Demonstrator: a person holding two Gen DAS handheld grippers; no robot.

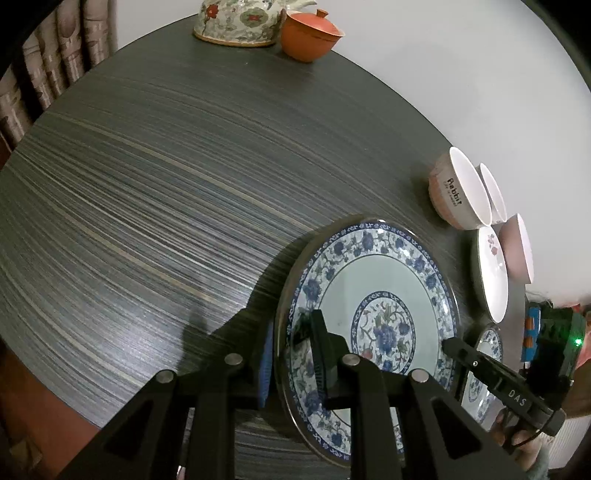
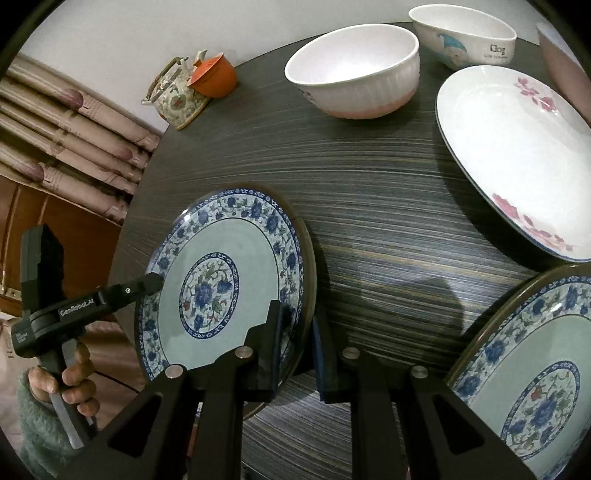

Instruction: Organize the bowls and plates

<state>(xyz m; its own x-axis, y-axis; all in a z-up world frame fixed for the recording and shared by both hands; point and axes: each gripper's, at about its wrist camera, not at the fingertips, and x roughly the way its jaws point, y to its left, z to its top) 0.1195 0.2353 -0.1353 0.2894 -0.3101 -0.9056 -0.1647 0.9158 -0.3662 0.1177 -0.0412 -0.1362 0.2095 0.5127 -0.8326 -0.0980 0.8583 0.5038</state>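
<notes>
Left gripper [image 1: 295,343]: clamped on near rim of blue-patterned plate [image 1: 373,295], one finger over the face, the other beneath; also seen from right wrist view, tip on the plate's far rim.
Right gripper [image 2: 299,332]: closed on opposite rim of same plate, one finger on the face, blue-padded one behind the edge.
Blue-patterned plate: gripped from two sides, tilted, raised off dark striped table [image 1: 147,184], shadow thrown beneath.
Hand [image 2: 75,380]: wrapped round left gripper's handle, fuzzy green sleeve [image 2: 33,424] at the wrist.
Second blue-patterned plate [image 2: 524,369]: lying on table near its front edge, just beside right gripper, apart from held plate.
White plate with pink flowers [image 2: 513,147]: resting on table beyond second blue plate, toward right edge.
White ribbed bowl [image 2: 354,70]: upright with pink base, near table's far edge.
Cartoon bowl [image 2: 465,37]: just behind ribbed bowl, at far edge.
Pink bowl [image 2: 561,62]: partly cut off at right edge of view.
Floral teapot [image 1: 240,22]: at far-left edge of table, against wall.
Orange lidded cup [image 1: 310,35]: touching or just beside teapot, cannot tell which.
</notes>
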